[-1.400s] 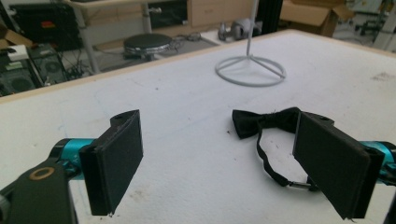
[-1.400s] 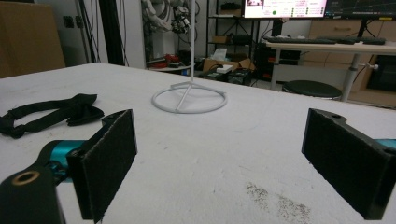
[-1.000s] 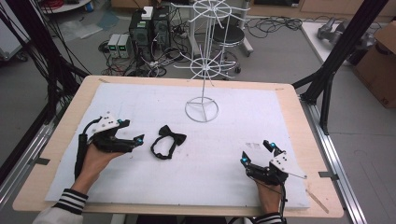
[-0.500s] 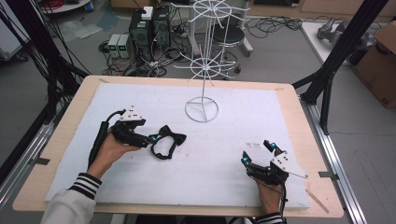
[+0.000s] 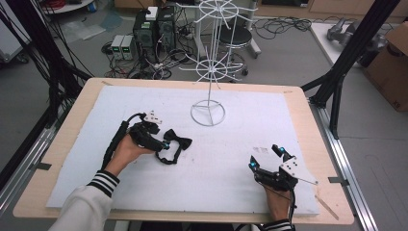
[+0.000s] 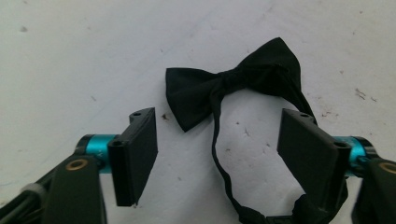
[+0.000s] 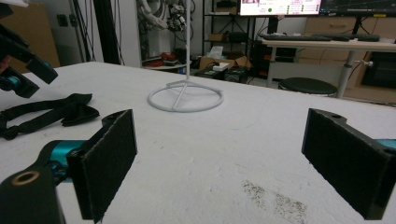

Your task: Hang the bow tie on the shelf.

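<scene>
Black bow tie [image 5: 175, 142] on white mat [image 5: 240, 130]; left gripper [image 5: 165, 146], jaws apart, straddles its strap. Right gripper [image 5: 263, 157], released, rests near right.

Black bow tie [image 6: 233, 86] lies flat on white table cover [image 5: 240, 139].

A lab; computer towers [image 5: 154, 29], cables [image 5: 120, 67], monitors [image 7: 280, 7].
</scene>
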Demonstrator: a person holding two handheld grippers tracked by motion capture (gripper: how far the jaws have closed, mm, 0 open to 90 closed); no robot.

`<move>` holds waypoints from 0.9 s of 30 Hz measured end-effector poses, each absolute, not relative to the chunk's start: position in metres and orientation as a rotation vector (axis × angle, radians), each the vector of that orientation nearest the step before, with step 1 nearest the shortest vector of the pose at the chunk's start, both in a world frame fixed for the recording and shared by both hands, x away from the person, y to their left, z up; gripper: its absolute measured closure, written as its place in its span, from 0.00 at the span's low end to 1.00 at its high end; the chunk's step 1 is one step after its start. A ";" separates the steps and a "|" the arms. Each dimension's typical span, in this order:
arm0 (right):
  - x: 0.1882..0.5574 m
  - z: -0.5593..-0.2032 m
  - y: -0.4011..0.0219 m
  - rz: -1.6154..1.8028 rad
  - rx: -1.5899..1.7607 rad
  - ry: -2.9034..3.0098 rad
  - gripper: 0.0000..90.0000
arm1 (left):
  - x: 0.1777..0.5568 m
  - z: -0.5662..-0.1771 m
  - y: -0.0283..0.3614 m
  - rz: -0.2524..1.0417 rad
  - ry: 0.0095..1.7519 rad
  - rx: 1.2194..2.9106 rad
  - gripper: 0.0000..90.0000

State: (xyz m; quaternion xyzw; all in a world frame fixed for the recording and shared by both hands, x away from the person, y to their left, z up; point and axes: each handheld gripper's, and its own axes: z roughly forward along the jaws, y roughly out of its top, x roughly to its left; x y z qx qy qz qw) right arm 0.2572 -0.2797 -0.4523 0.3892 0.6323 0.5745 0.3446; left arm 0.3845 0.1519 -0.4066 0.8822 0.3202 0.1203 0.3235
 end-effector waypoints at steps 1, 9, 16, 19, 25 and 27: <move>0.257 -0.452 -0.280 1.491 1.010 1.643 0.10 | 0.385 -0.409 0.151 0.319 0.849 2.320 0.37; 0.257 -0.452 -0.280 1.490 1.005 1.640 0.10 | 0.391 -0.414 0.145 0.277 0.867 2.369 0.46; 0.257 -0.452 -0.280 1.489 1.004 1.640 0.10 | 0.394 -0.416 0.142 0.257 0.877 2.400 0.55; 0.257 -0.452 -0.280 1.489 1.008 1.638 0.10 | 0.395 -0.415 0.139 0.260 0.881 2.407 0.56; 0.257 -0.452 -0.281 1.494 1.003 1.635 0.10 | 0.397 -0.413 0.130 0.266 0.859 2.458 0.61; 0.257 -0.452 -0.281 1.498 1.004 1.634 0.10 | 0.397 -0.414 0.130 0.264 0.863 2.469 0.63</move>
